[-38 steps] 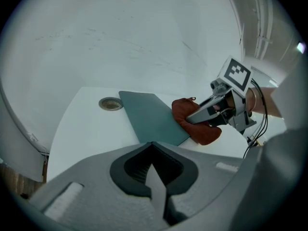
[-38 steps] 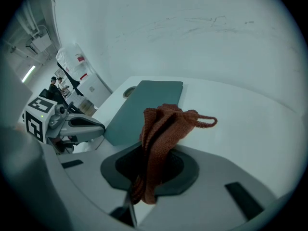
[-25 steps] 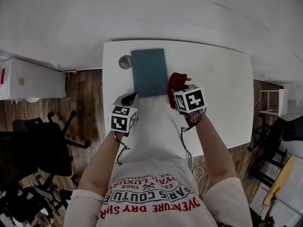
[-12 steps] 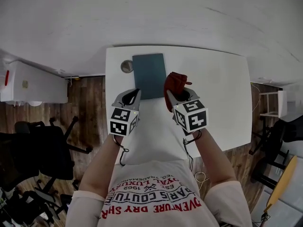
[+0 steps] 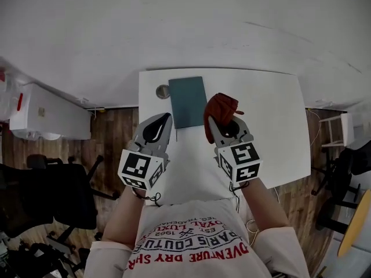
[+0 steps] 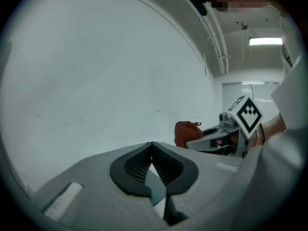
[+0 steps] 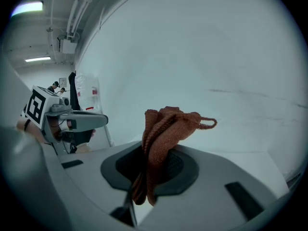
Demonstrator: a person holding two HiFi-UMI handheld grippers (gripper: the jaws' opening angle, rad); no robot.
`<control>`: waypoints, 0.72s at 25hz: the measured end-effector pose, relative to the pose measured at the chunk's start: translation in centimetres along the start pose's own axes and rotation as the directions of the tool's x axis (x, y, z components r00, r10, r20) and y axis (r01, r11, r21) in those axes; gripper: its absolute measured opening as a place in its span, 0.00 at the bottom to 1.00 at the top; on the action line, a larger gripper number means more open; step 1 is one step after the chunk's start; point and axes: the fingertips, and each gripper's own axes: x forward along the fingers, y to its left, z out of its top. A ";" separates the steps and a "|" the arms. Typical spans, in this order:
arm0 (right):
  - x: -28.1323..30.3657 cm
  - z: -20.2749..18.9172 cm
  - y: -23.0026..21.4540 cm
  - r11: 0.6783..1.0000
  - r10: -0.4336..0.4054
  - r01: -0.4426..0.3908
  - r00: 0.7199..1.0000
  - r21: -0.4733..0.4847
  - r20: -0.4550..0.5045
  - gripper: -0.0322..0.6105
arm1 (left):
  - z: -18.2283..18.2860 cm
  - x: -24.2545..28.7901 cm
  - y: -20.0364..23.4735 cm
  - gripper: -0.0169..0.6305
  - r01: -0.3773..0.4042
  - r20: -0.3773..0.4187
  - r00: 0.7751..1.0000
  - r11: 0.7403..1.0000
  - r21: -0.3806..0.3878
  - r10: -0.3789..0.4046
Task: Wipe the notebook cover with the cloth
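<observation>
A dark teal notebook (image 5: 188,101) lies flat near the far left of the white table (image 5: 272,126). My right gripper (image 5: 215,120) is held above the table just right of the notebook's near corner, shut on a bunched red-brown knitted cloth (image 5: 222,108). In the right gripper view the cloth (image 7: 163,143) stands up from between the jaws of the right gripper (image 7: 153,163). My left gripper (image 5: 161,126) hovers at the notebook's near left side. In the left gripper view the left gripper (image 6: 152,149) is shut, its pads meeting on nothing, and both gripper views face the wall.
A small round grey object (image 5: 163,91) sits on the table just left of the notebook. The table's left edge drops to a wooden floor with a black office chair (image 5: 52,196). A white cabinet (image 5: 49,117) stands at the left, and the pale wall is behind the table.
Both grippers have risen off the table and drawn back toward me, looking larger now. The cloth came up with the right gripper. The notebook has not moved on the table.
</observation>
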 end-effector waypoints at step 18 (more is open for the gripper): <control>-11.5 4.5 7.1 0.989 -0.096 0.129 0.934 -0.075 0.345 0.17 | 7.9 -15.3 -2.6 0.04 -0.102 0.222 0.973 0.975 0.197 0.057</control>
